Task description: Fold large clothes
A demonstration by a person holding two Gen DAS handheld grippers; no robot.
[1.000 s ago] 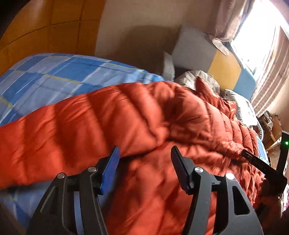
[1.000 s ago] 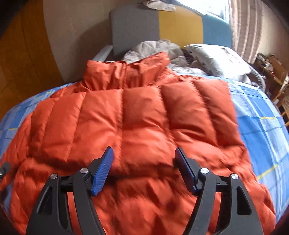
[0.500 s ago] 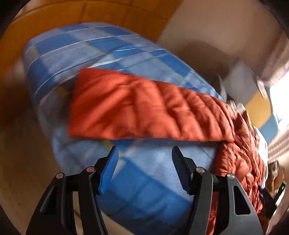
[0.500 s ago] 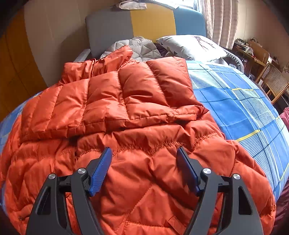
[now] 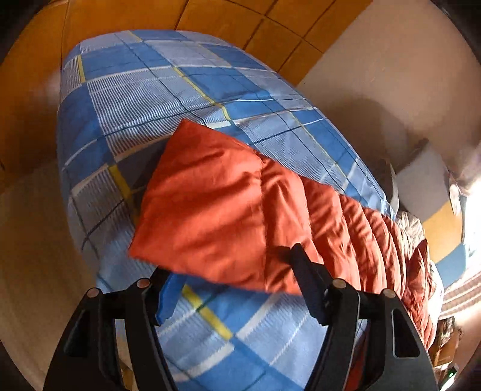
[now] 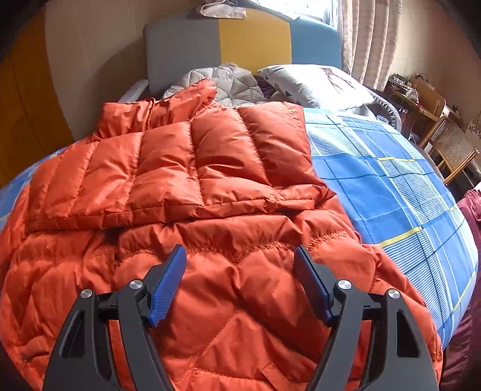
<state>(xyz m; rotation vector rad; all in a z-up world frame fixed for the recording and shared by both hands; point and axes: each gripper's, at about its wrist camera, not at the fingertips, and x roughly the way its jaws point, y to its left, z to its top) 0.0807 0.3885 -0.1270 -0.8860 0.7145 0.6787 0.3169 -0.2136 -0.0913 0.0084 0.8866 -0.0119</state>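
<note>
An orange quilted down jacket (image 6: 192,210) lies spread on a bed. One sleeve is folded across its chest (image 6: 210,162). In the left wrist view the other sleeve (image 5: 228,216) stretches flat over the blue plaid bedspread (image 5: 156,96), cuff end toward the bed's foot. My left gripper (image 5: 231,279) is open and empty, just above the sleeve's near edge. My right gripper (image 6: 240,270) is open and empty, hovering over the jacket's lower body.
The bedspread shows to the right of the jacket (image 6: 390,186). A grey, yellow and blue headboard (image 6: 240,45), a white pillow (image 6: 312,84) and a grey quilt (image 6: 228,81) lie beyond the collar. A wicker chair (image 6: 451,144) stands at right. Wooden wardrobe panels (image 5: 210,18) stand behind the bed.
My left gripper swung away from the jacket's body out to the stretched sleeve and has closed in on it. My right gripper pulled back from the chest to the lower body.
</note>
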